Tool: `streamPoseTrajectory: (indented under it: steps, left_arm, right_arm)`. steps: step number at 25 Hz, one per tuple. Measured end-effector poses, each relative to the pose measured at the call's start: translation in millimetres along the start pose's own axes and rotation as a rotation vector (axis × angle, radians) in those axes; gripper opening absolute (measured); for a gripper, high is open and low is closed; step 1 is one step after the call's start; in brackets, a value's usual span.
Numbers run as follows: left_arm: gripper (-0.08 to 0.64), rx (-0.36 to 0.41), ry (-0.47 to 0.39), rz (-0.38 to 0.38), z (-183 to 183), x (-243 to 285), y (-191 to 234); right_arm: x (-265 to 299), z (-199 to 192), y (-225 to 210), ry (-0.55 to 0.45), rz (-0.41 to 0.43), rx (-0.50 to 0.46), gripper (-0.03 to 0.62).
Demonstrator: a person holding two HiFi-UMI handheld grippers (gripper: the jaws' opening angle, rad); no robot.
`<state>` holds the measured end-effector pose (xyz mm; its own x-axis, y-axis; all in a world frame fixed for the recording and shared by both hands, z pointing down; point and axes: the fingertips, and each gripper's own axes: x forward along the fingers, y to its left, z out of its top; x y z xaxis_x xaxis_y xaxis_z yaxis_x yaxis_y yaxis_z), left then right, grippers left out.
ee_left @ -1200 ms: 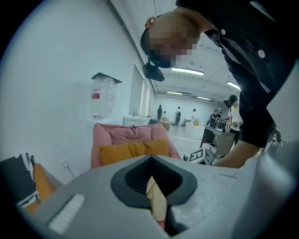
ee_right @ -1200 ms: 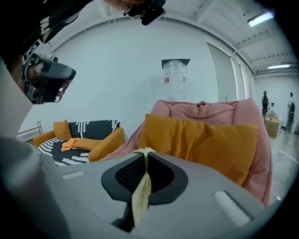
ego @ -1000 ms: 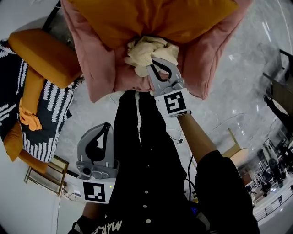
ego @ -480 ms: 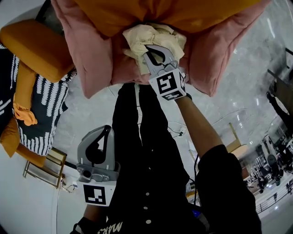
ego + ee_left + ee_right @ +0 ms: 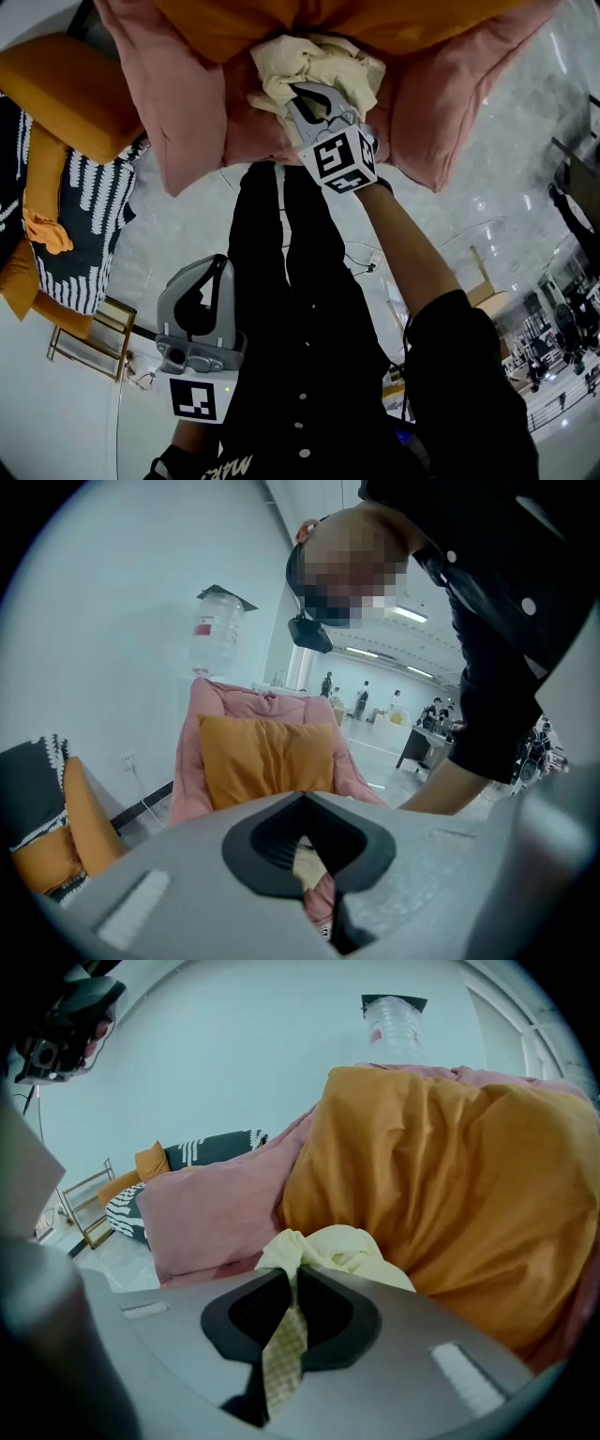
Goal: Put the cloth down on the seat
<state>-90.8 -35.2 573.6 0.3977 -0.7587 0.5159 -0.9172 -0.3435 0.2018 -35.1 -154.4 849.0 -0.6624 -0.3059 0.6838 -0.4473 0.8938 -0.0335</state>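
Closest in, the left gripper (image 5: 214,272) hangs low beside the person's black shirt (image 5: 309,375), its 2 jaws together with nothing between them; in the left gripper view (image 5: 302,799) only the chair shows through the gap behind the tips. Up along the outstretched forearm (image 5: 403,253), the right gripper (image 5: 302,98) reaches over the front of the pink padded seat (image 5: 187,103). Its jaws are clamped on the crumpled pale yellow cloth (image 5: 314,66), and the right gripper view (image 5: 289,1274) shows a checked strip of that cloth (image 5: 337,1251) pinched between them. The bunched cloth sits over the pink seat (image 5: 216,1213), up against the big orange cushion (image 5: 450,1185). Off to the left stands an orange and black-and-white striped chair (image 5: 84,216) on the glossy grey floor (image 5: 187,244).
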Motion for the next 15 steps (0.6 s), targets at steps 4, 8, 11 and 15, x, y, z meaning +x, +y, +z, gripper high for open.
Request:
streamPoseTrajectory:
  steps: [4,8,11,15]
  left_arm:
    - [0.0,0.016,-0.025,0.008,15.7,-3.4,2.5]
    - [0.0,0.033,-0.051,0.01,33.3,-9.4,2.4]
    - [0.0,0.064,-0.078,0.007,51.3,-13.9,0.5]
    - [0.0,0.105,-0.112,0.002,79.5,-20.3,-1.5]
  right_arm:
    - [-12.7,-1.2,5.9,0.027,0.015,-0.016,0.112]
    - [-34.6,-1.4,4.9,0.055,0.003,-0.031,0.117]
    - [-58.0,13.0,-0.3,0.037,-0.015,-0.027,0.11]
    - [-86.8,39.0,-2.8,0.019,-0.02,-0.045,0.1]
